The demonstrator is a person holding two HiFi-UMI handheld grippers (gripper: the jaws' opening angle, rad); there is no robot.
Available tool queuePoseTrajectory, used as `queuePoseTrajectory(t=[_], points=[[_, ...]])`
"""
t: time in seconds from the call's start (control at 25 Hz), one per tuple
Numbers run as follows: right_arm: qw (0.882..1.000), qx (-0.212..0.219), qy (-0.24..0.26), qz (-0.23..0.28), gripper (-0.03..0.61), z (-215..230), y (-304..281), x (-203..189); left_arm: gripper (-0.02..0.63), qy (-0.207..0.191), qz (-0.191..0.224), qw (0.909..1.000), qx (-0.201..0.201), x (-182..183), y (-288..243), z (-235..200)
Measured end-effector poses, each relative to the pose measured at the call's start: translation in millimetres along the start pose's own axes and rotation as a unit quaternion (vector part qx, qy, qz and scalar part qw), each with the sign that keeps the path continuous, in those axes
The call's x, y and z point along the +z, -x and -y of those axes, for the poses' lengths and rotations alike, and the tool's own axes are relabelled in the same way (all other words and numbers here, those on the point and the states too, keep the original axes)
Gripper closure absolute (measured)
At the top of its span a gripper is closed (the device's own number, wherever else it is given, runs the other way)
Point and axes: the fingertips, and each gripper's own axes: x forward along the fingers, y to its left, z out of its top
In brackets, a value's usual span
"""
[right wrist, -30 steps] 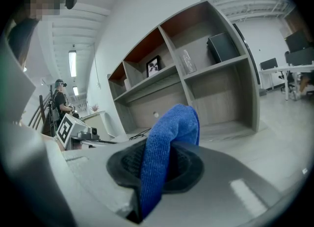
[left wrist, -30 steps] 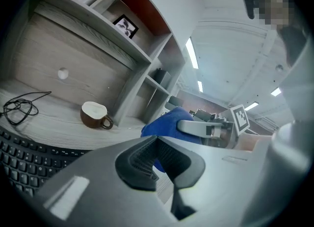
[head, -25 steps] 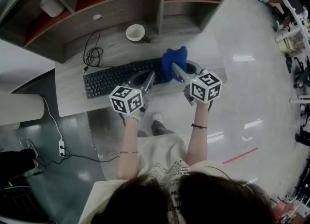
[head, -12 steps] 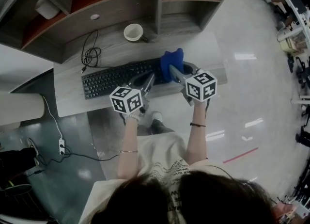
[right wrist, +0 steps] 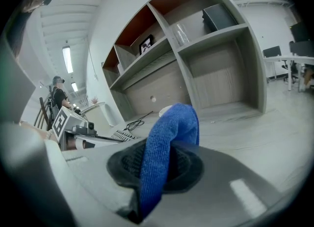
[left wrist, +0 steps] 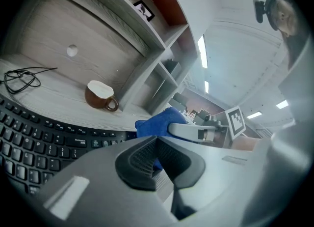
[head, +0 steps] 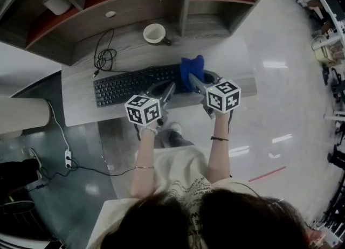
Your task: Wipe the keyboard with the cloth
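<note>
At a grey desk (head: pixel 81 110), the right gripper (right wrist: pixel 157 164) clamps a blue cloth (right wrist: pixel 169 132) at the right end of a black keyboard (head: pixel 129 85). The left gripper (left wrist: pixel 158 145), jaws closed on nothing, hangs just beside it at the keyboard's near edge.
</note>
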Motion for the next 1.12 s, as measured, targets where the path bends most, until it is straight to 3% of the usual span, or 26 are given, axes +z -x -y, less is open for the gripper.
queuePoseTrajectory(t=[0.56, 1.12], points=[[0.999, -0.014, -0.029, 0.000, 0.526, -9.5, -24.4, -9.5, 0.617, 0.021, -0.011, 0.9996, -0.017, -6.9, 9.6, -18.8], [0.999, -0.024, -0.044, -0.005, 0.526, -23.7, -37.6, -16.3, 0.617, 0.025, 0.015, 0.9996, -0.007, 5.2, 36.6, -35.4]])
